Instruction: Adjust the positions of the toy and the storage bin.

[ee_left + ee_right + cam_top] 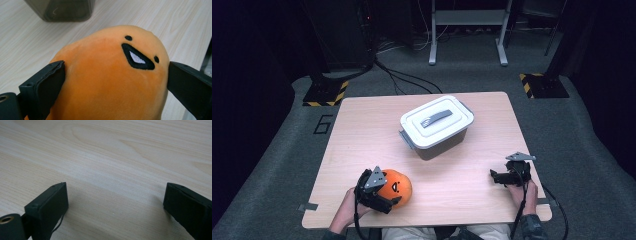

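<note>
One wooden bench (362,130) carries one grey lidded storage box (437,126) at its middle, lid on with its handle flat. Near the front left edge lies one orange plush toy (398,187) with a stitched face. Two grippers are present. The left gripper (384,192) has its fingers (47,82) pressed against both sides of the plush. The right gripper (499,176), well apart at the front right, holds nothing, its fingers (51,202) spread wide over bare wood.

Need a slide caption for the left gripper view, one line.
Left hand-held gripper with its jaws against both sides of an orange smiling plush toy on the wooden table.
</note>
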`<state>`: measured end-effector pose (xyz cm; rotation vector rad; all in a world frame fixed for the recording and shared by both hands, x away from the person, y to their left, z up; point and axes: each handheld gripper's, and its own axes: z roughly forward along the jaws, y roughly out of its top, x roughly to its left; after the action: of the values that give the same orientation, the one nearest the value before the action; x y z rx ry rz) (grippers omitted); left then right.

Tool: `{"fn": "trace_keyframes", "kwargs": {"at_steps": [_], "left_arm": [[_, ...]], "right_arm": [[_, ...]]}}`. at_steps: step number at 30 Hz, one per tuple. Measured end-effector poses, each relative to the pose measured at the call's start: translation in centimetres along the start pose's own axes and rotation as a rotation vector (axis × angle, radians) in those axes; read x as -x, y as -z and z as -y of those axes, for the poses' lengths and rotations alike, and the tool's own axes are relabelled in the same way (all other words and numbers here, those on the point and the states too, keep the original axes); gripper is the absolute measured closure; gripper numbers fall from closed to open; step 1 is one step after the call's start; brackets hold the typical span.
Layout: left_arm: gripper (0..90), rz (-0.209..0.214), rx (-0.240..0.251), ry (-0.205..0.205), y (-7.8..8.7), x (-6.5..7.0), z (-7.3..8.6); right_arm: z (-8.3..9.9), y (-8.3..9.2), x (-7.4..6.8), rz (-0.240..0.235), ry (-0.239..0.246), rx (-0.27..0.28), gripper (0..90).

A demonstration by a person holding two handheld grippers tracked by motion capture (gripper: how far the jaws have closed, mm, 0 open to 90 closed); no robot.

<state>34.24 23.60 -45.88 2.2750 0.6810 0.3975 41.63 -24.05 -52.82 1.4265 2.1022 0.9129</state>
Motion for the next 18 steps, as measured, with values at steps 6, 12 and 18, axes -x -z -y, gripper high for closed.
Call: {"fn": "trace_keyframes", "kwargs": {"at_steps": [6, 12, 18], "left_arm": [[5.1, 0.017, -0.017, 0.007, -1.7, -0.4, -0.5], [17.0, 0.027, -0.04, 0.016, -2.5, -0.8, -0.7], [30.2, 0.019, -0.029, 0.039, -2.7, -1.3, -0.5]], "right_arm": [[0.0, 0.0, 0.0, 0.004, 0.0, 0.001, 5.3], [0.0, 0.0, 0.0, 0.005, -0.001, 0.002, 5.5], [0.0, 0.0, 0.0, 0.005, -0.001, 0.002, 5.5]]}}
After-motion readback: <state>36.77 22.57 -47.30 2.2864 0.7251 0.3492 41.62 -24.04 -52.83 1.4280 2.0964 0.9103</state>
